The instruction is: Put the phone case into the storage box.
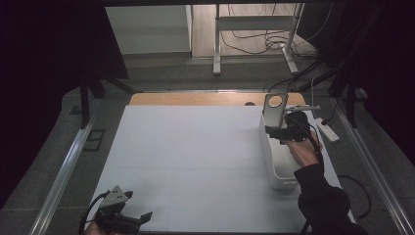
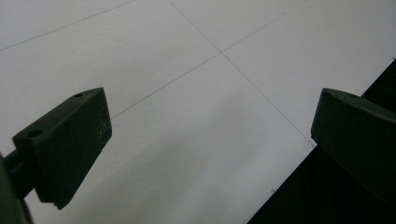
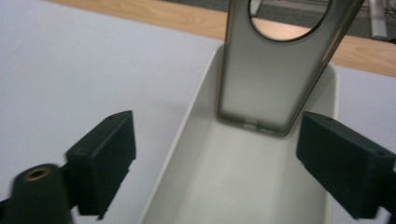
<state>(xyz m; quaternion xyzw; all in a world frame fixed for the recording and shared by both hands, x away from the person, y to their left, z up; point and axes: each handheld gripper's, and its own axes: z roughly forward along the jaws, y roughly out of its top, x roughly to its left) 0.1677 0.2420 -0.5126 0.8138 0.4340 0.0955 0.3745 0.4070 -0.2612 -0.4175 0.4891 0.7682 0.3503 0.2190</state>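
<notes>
Right gripper view: my right tongs [image 3: 219,163] gaped before the phone case [image 3: 271,79] upright in the white bin [image 3: 187,135]; light, flexible, best pinched at its side edges. Left tongs [image 2: 210,149] also gaped.

left hand-held gripper [image 1: 139,219]: black body, grey three-cornered plate on top, black cable looping off its side
left jaws: thick, matt black wedge blocks, faintly scuffed; two small holes in the top edge of one
right hand-held gripper [image 1: 275,132]: black, black cable trailing over the wrist
right jaws: black blocks; a brass-coloured insert in the black mount
sleeve [image 1: 325,203]: dark, long, on the right arm
</notes>
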